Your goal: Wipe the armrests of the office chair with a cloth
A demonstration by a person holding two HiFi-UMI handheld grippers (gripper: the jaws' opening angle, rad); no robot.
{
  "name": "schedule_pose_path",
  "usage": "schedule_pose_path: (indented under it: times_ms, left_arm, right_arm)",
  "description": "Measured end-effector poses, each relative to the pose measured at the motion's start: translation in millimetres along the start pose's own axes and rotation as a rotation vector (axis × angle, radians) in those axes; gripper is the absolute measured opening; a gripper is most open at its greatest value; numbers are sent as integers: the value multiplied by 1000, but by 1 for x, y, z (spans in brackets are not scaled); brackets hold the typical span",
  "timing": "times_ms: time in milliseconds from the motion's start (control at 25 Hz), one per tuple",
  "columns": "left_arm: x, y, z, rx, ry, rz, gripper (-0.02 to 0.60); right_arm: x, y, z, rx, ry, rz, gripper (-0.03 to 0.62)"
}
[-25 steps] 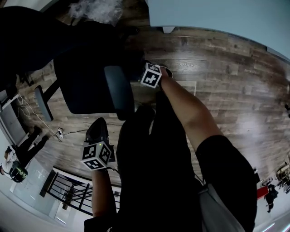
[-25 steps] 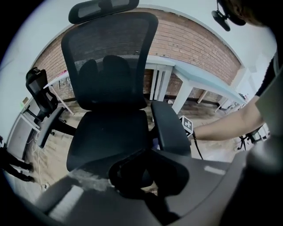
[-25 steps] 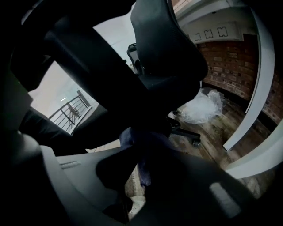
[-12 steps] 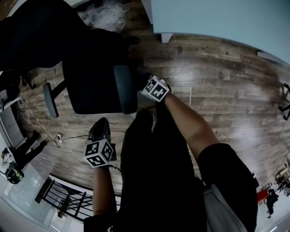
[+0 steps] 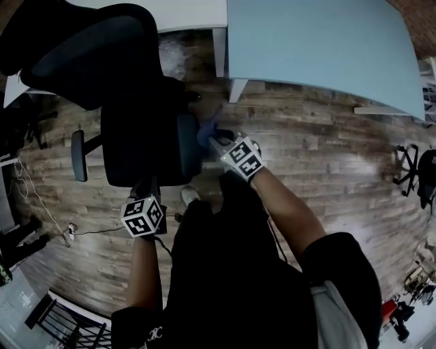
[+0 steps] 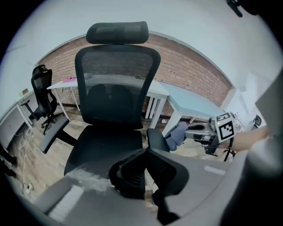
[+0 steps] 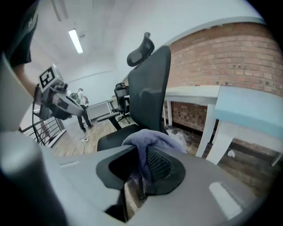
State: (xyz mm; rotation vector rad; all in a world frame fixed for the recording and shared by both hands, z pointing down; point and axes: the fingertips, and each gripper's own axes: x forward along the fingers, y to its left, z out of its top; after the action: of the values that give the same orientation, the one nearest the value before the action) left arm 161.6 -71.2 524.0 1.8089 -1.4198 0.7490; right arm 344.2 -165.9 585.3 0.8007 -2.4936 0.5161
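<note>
The black office chair point(image 5: 136, 146) stands in front of me, its mesh back point(image 6: 117, 88) facing me in the left gripper view. Its right armrest point(image 5: 188, 146) is the nearer one and its left armrest point(image 5: 78, 155) is on the far side. My right gripper point(image 5: 212, 138) is shut on a blue-grey cloth point(image 5: 206, 129), held just beside the right armrest point(image 6: 157, 139); I cannot tell whether they touch. The cloth point(image 7: 148, 141) drapes over the right gripper point(image 7: 140, 152). My left gripper point(image 5: 146, 192) is shut and holds nothing, at the seat's front edge point(image 6: 106, 145).
A light blue table point(image 5: 320, 48) and a white desk point(image 5: 191, 13) stand behind the chair. Another black chair point(image 6: 44, 95) is at the far left, and a chair base point(image 5: 412, 170) at the right. Cables point(image 5: 41, 198) lie on the wooden floor point(image 5: 327, 157).
My view has swung up over the chair and tables. The right gripper has carried the cloth forward beside the right armrest. The left gripper has come closer to the seat's front.
</note>
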Motion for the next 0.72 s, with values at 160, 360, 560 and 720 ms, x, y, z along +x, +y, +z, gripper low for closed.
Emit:
schedule_pose_path:
  times_ms: [160, 360, 560, 720]
  left_arm:
    - [-8, 15, 9, -9, -73, -21, 6]
    - [-41, 52, 15, -90, -135, -64, 6]
    - [-73, 71, 19, -33, -210, -97, 6]
    - [-97, 96, 22, 53, -266, -104, 6]
  right_arm:
    - [-43, 23, 44, -25, -102, -67, 67]
    - [-75, 71, 94, 32, -243, -191, 69]
    - [-86, 120, 117, 70, -323, -224, 71]
    - [-96, 170, 132, 79, -329, -219, 71]
